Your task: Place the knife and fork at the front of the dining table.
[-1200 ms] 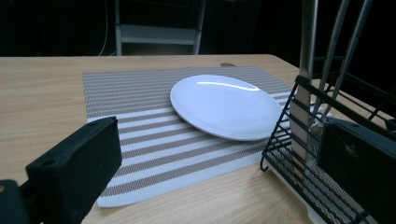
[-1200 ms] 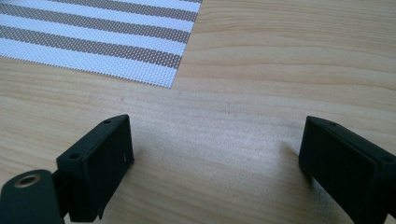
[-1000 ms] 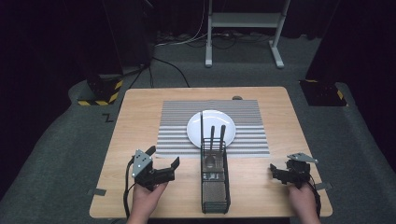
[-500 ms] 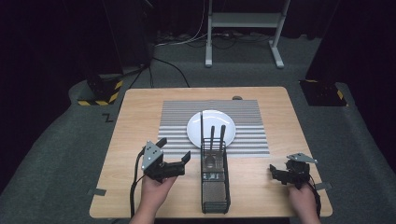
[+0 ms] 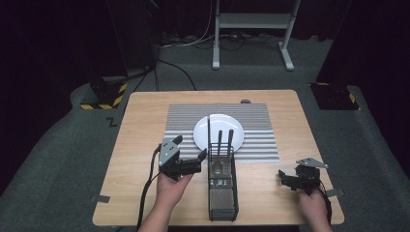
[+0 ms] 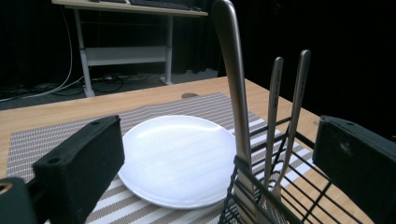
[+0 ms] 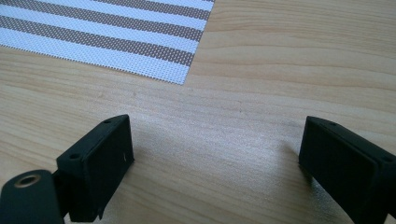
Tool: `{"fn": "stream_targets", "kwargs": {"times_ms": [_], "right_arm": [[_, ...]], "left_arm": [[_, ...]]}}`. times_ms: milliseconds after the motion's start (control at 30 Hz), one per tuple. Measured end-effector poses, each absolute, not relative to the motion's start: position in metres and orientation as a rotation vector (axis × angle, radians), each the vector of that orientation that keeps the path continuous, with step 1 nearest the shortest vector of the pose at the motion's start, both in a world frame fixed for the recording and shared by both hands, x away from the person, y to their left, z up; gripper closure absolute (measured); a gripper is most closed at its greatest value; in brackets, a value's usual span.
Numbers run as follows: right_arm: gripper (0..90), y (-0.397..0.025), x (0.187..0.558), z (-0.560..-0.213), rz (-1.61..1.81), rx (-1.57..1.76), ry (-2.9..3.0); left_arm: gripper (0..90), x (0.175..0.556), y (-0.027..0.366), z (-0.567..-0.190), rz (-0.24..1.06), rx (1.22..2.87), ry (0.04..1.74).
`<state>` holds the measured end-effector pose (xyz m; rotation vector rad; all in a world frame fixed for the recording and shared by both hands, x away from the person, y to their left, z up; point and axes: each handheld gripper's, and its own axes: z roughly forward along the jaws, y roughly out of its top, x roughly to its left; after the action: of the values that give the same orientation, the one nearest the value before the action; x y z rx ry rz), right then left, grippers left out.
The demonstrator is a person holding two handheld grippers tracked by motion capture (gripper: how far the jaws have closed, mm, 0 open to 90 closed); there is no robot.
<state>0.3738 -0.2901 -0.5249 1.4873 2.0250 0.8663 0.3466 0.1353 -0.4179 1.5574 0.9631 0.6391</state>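
Unlabelled wire caddy point(image 5: 223, 193) of cutlery beside plain white plate point(image 5: 218, 131)

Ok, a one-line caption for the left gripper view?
Open left gripper faces three upright utensil handles in a wire caddy, white plate behind.

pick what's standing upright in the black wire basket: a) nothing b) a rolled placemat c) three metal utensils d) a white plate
c: three metal utensils stand handle-up in the wire basket, while the white plate lies flat on the striped placemat behind it.
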Motion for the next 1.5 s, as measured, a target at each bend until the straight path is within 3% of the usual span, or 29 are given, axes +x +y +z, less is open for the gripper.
{"fn": "stream_targets", "kwargs": {"times_ms": [367, 600, 633, 700, 867, 1333, 1500], "right_arm": [[9.6, -0.290, 0.374, -0.525, 0.867, 1.481, 2.029], [9.6, -0.290, 0.374, -0.525, 0.869, 1.482, 2.030], [9.6, -0.290, 0.374, -0.525, 0.869, 1.482, 2.030], [9.6, -0.290, 0.374, -0.525, 0.869, 1.481, 2.030], [9.6, -0.290, 0.374, -0.525, 0.869, 1.482, 2.029], [9.6, -0.290, 0.374, -0.525, 0.868, 1.480, 2.030], [9.6, -0.290, 0.374, -0.525, 0.869, 1.482, 2.029]], "left_arm": [[16.2, 0.360, 0.113, -0.417, 0.669, 1.537, 0.977], [40.2, 0.367, 0.104, -0.420, 0.676, 1.525, 0.970], [40.2, 0.367, 0.103, -0.421, 0.676, 1.523, 0.975], [50.4, 0.368, 0.102, -0.421, 0.678, 1.520, 0.985], [61.2, 0.369, 0.097, -0.422, 0.682, 1.530, 0.989], [78.0, 0.367, 0.089, -0.426, 0.692, 1.513, 1.044], [78.5, 0.365, 0.089, -0.426, 0.689, 1.504, 1.038]]}}
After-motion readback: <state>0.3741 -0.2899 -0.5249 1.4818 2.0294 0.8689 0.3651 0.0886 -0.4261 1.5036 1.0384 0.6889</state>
